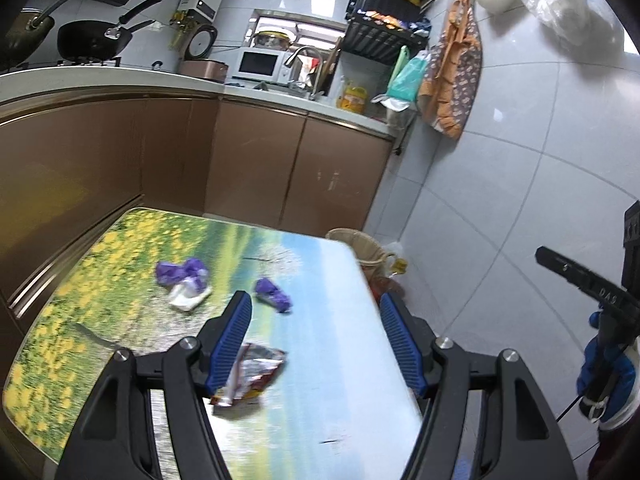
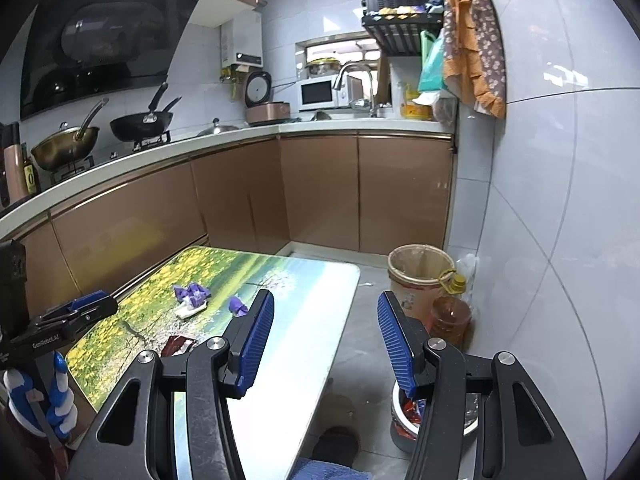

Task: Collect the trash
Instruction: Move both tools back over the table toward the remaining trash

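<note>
Trash lies on a flower-print table point(image 1: 340, 360). There is a crumpled purple wrapper point(image 1: 182, 274) with a white scrap point(image 1: 186, 299), a smaller purple wrapper point(image 1: 274, 295), and a red-and-silver snack wrapper point(image 1: 256, 372). My left gripper point(image 1: 316, 304) hangs open above the table's right part. The snack wrapper lies below it, close to its left finger, with no pad pressing on it. My right gripper point(image 2: 325, 300) is open and holds nothing, over the table's right edge point(image 2: 340, 320) and the floor. The right wrist view also shows the purple wrappers point(image 2: 192, 293) and the snack wrapper point(image 2: 180, 346).
A metal bin point(image 2: 400, 432) with red trash inside stands on the floor under my right finger. A beige lined bucket point(image 2: 420, 276) and an oil bottle point(image 2: 450, 316) stand by the tiled wall. Brown cabinets point(image 2: 320, 192) run behind the table. A blue gloved hand point(image 1: 608, 376) holds the right gripper.
</note>
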